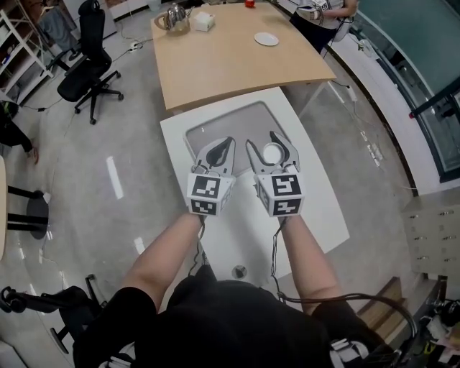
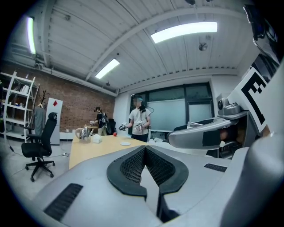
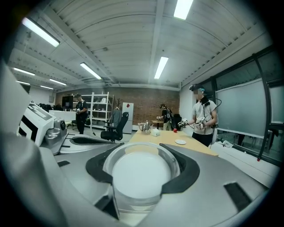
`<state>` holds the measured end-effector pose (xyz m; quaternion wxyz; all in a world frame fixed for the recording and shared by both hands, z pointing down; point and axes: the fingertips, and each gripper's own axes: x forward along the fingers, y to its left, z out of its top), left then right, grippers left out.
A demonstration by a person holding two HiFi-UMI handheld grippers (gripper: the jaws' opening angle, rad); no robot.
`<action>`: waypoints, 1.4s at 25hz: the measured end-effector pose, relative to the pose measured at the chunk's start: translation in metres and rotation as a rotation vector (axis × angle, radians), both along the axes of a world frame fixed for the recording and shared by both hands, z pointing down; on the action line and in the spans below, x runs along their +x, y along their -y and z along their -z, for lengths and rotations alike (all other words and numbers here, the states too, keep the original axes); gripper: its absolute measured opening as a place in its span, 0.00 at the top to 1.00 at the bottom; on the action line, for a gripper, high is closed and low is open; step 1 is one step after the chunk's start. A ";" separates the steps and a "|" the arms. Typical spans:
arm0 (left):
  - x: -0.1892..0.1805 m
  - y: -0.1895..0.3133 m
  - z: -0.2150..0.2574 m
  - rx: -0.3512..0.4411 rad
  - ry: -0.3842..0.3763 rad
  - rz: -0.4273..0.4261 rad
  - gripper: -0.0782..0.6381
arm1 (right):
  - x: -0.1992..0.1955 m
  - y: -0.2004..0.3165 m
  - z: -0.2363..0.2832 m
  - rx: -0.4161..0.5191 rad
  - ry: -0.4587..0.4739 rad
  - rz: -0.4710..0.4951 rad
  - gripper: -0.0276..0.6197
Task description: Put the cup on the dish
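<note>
My right gripper [image 1: 272, 146] is shut on a clear glass cup [image 1: 272, 154] with a white inside, held above the white table [image 1: 320, 208]. In the right gripper view the cup [image 3: 141, 175] fills the space between the dark pads [image 3: 186, 170]. Close on its left, my left gripper [image 1: 218, 149] is shut with nothing in it; its pads [image 2: 128, 166] meet at the tip. The dish [image 1: 266, 39], a small white plate, lies far ahead on the wooden table [image 1: 230, 68]. It also shows small in the right gripper view, dish [image 3: 180, 142], and the left gripper view, dish [image 2: 125, 143].
A metal kettle [image 1: 175, 18], a white box [image 1: 203, 21] and a red object [image 1: 249, 3] stand at the wooden table's far end. A person [image 1: 325, 10] stands beyond its right corner. A black office chair [image 1: 88, 68] is on the floor at left. A grey inset [image 1: 244, 118] marks the white table.
</note>
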<state>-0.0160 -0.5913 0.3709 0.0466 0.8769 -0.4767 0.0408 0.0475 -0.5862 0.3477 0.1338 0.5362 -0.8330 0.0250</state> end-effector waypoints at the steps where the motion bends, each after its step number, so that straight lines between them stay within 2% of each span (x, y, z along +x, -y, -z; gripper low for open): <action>1: -0.002 0.008 -0.005 0.003 0.003 0.006 0.88 | -0.001 0.007 -0.006 -0.003 -0.003 0.003 0.57; 17: -0.010 0.117 -0.115 -0.067 0.039 0.055 0.88 | -0.012 0.122 -0.113 -0.089 -0.045 0.018 0.57; 21: -0.020 0.142 -0.143 -0.085 0.026 0.084 0.88 | -0.019 0.144 -0.144 -0.123 -0.014 0.031 0.57; 27: -0.025 0.160 -0.196 -0.138 0.079 0.085 0.88 | -0.034 0.163 -0.191 -0.166 0.001 0.044 0.57; 35: -0.028 0.166 -0.223 -0.166 0.056 0.098 0.88 | -0.048 0.177 -0.239 -0.172 -0.020 0.026 0.57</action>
